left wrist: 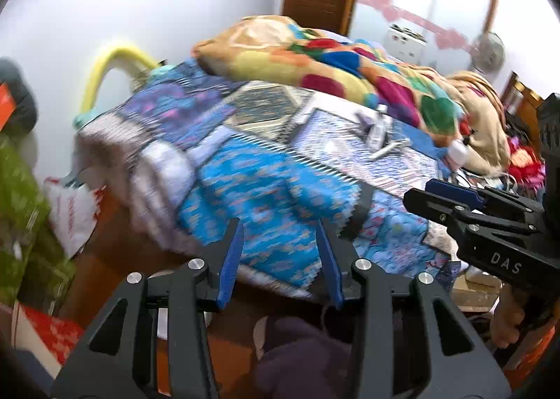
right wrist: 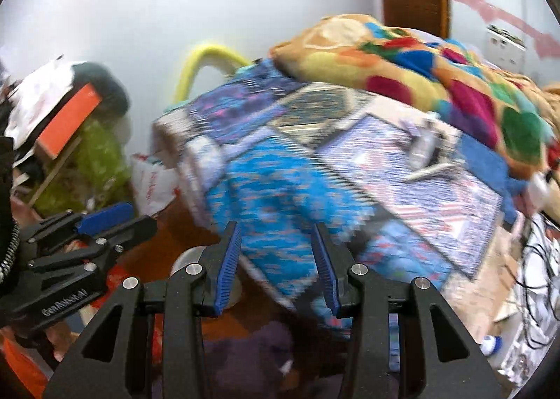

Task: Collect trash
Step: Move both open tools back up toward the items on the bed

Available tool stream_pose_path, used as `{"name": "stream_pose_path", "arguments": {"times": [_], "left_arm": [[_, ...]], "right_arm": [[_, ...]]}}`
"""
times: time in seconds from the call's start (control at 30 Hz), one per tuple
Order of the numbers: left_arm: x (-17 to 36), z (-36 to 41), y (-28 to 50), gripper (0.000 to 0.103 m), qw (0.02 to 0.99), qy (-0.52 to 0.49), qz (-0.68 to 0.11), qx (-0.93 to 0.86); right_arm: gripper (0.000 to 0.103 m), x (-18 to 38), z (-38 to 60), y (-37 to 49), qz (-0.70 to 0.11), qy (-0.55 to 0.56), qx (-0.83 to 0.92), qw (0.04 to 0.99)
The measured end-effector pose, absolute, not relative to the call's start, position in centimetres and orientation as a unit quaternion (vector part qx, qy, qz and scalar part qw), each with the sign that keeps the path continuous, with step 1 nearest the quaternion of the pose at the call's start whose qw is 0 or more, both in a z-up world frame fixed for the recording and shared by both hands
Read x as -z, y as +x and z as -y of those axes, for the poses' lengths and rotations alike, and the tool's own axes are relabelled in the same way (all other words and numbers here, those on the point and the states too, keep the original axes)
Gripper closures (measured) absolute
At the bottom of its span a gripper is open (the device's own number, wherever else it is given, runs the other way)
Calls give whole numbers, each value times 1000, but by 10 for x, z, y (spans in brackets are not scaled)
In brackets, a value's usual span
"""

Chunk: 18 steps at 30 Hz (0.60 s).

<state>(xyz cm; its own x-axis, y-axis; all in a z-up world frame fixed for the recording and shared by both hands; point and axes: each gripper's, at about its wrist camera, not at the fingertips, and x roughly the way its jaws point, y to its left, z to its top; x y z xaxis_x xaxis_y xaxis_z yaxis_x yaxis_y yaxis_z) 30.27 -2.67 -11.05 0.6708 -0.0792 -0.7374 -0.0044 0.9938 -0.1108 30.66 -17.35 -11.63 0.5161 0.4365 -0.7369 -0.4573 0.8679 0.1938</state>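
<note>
Operator: Trash location?

Technician: Pale, crumpled wrappers [left wrist: 379,134] lie on the patchwork quilt [left wrist: 266,188], toward the far right part of the bed and just short of the heaped colourful blanket [left wrist: 332,62]. The right wrist view shows the same litter [right wrist: 428,150]. Both views are blurred, so the exact pieces cannot be told apart. A small white object [left wrist: 457,153] sits at the blanket's lower edge; whether it is trash cannot be determined.

Operator: State of the tongs?

Technician: Left gripper [left wrist: 284,260] has its jaws spread and nothing between them. Right gripper [right wrist: 277,264] likewise stands apart and empty. Both hover over the near edge of the bed, well short of the wrappers.

Operator: Procedure for the approach?

Technician: In my judgement the step in hand is the reach. Bring the right gripper across the quilt, as it is the nearer side. Come down with the jaws astride one wrapper, not the quilt fabric; a low pass risks pinching the cloth. Close fully, since thin wrappers slip.

Operator: Deposit point?

Technician: A white plastic bag [left wrist: 71,213] lies on the floor beside the bed's left corner. It looks a likely receptacle, though that is not confirmed.
</note>
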Motion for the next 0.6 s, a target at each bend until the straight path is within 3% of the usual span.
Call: {"name": "stream_pose_path", "arguments": {"times": [0.6], "left_arm": [[159, 134, 445, 59, 886, -3, -452, 104]], "right_arm": [[65, 160, 317, 405, -439, 51, -130, 888]]}}
